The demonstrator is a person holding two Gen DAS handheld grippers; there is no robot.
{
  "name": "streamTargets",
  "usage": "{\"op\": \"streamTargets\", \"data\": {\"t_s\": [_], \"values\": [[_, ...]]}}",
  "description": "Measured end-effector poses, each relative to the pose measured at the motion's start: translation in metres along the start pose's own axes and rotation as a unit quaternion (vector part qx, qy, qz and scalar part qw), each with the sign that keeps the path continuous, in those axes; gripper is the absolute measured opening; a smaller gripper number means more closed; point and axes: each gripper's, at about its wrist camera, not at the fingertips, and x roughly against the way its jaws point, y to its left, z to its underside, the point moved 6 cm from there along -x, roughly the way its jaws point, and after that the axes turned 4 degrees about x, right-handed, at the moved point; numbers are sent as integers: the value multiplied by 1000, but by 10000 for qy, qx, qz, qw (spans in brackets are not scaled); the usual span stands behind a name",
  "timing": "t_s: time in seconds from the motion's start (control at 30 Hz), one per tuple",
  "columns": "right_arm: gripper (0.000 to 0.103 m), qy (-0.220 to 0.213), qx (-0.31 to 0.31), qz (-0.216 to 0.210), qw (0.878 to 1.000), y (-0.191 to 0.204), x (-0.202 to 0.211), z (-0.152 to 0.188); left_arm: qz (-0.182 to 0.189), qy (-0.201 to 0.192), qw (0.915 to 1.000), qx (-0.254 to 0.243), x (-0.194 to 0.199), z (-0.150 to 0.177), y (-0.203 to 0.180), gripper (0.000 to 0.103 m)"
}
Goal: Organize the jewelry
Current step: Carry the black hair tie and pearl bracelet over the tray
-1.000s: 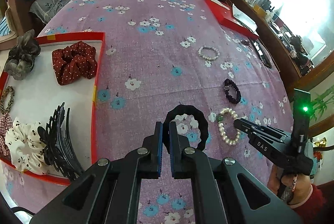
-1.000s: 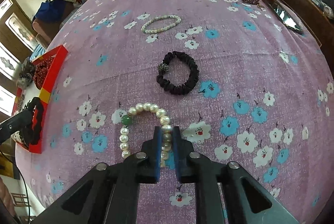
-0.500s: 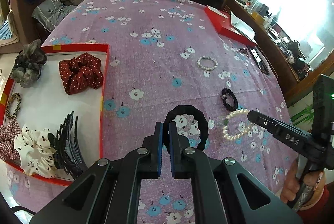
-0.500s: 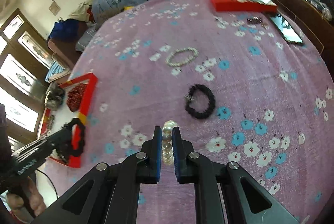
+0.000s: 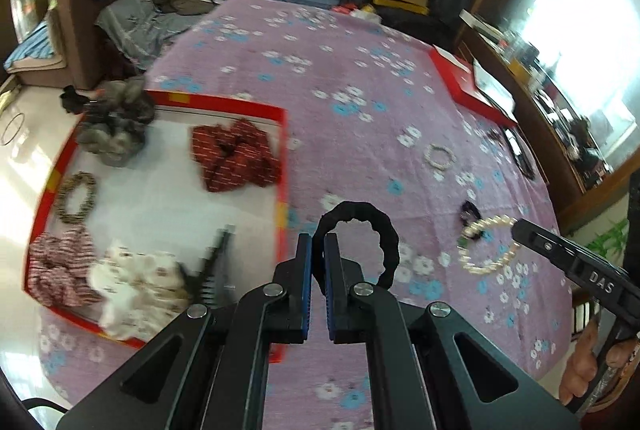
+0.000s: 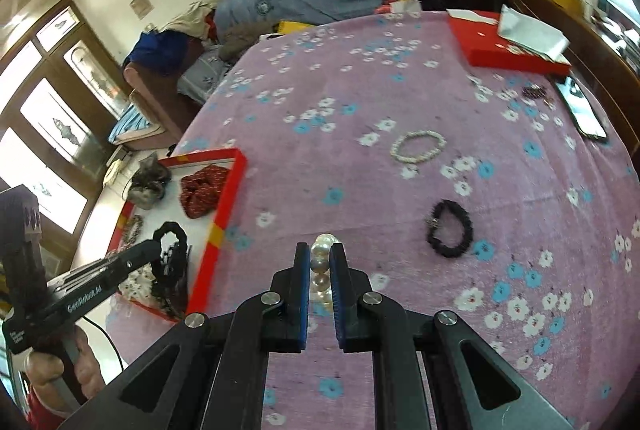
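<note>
1. Left wrist view: a ruffled black fabric scrunchie (image 5: 372, 230) is pinched at one side by the nearly closed left gripper (image 5: 314, 270) and held above the purple flowered cloth (image 5: 340, 149).
2. A red-rimmed tray (image 5: 282, 165) with a white floor contains a red dotted scrunchie (image 5: 234, 155), a grey one (image 5: 116, 129), a checked one (image 5: 60, 266), a white one (image 5: 136, 290) and a dark comb (image 5: 208, 274).
3. A round pearl bracelet (image 6: 321, 270) is clamped between the narrow jaws of the right gripper (image 6: 320, 284), clear of the cloth.
4. A small pearl bracelet (image 6: 418, 146) and a black beaded bracelet (image 6: 450, 228) lie on the cloth.
</note>
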Motion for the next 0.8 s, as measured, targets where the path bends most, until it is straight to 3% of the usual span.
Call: {"op": "streamTargets", "data": {"t_s": [0.37, 0.8], "values": [[11, 91, 389, -264, 9989, 50, -13, -13, -607, -212, 9937, 914, 21, -9, 105, 5], [11, 175, 961, -419, 9943, 110, -32, -27, -663, -223, 9867, 1466, 27, -3, 158, 5]]}}
